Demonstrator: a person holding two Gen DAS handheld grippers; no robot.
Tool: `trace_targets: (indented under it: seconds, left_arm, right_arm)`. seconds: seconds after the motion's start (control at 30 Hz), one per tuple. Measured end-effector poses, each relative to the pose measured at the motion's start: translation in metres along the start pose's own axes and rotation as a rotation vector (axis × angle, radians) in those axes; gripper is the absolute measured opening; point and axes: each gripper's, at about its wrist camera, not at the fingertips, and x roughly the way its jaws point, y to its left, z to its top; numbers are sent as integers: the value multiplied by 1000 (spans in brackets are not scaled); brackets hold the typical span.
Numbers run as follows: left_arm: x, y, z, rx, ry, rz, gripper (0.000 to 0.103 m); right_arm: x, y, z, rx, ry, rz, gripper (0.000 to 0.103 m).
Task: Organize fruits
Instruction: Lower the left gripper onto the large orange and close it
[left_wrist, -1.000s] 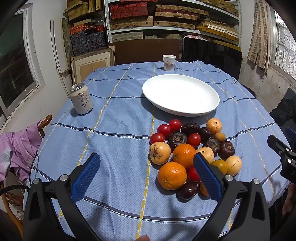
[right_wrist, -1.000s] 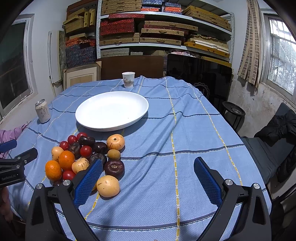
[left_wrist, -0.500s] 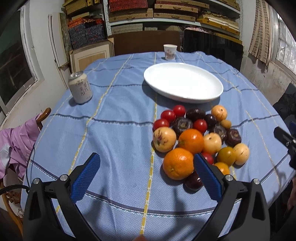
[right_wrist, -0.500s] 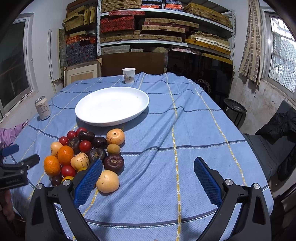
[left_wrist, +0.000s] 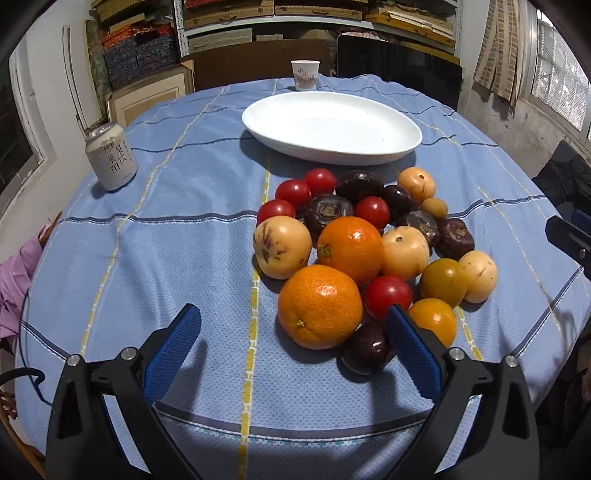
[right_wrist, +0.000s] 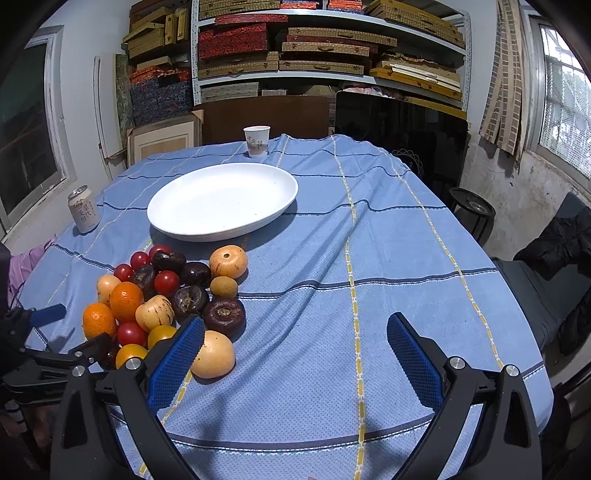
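Blue-clothed counter (left_wrist: 155, 236), white plate (left_wrist: 332, 125) still bare, fruit pile (left_wrist: 362, 251) heaped just in front. Left tongs (left_wrist: 293, 325) closing around the nearest orange (left_wrist: 319, 306), not touching. Right tongs (right_wrist: 295, 334) gape over bare cloth.

a pale drink can (left_wrist: 111, 158) at the left of the left wrist view carries large dark chinese characters in vertical columns, too distorted to read with certainty. a white paper cup (left_wrist: 304, 75) at the top centre shows a small reddish printed mark with characters, too small to read. no other text, brand or number is legible in either view.
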Motion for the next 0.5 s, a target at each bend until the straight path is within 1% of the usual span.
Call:
trace_targets:
  seconds: [0.03, 0.07, 0.1, 0.13, 0.17, 0.2, 0.23, 0.27, 0.3, 0.5]
  left_arm:
    - [1, 1, 0, -10, -4, -19, 90]
    - [1, 4, 0, -25, -10, -58, 80]
    - [1, 5, -1, -34, -10, -79, 74]
    - [2, 6, -1, -41, -9, -95, 72]
    - [3, 6, -1, -47, -9, -119, 66]
    - [3, 6, -2, -48, -11, -134, 58]
    - [2, 5, -2, -44, -13, -148, 53]
    - [1, 3, -3, -35, -16, -142, 45]
    - [1, 1, -3, -21, -16, -113, 45]
    - [-1, 0, -4, -16, -19, -107, 45]
  right_arm:
    - [0, 0, 0, 1, 1, 1, 100]
    - [1, 0, 0, 0, 1, 3, 100]
    - [1, 0, 0, 0, 2, 4, 100]
    - [1, -1, -1, 1, 3, 5, 99]
    - [1, 0, -1, 1, 4, 6, 100]
    - [1, 0, -1, 2, 5, 7, 100]
    - [1, 0, -1, 2, 4, 7, 100]
    - [1, 0, -1, 3, 5, 7, 100]
    - [1, 0, -1, 5, 6, 8, 100]
    - [1, -1, -2, 6, 6, 10, 100]
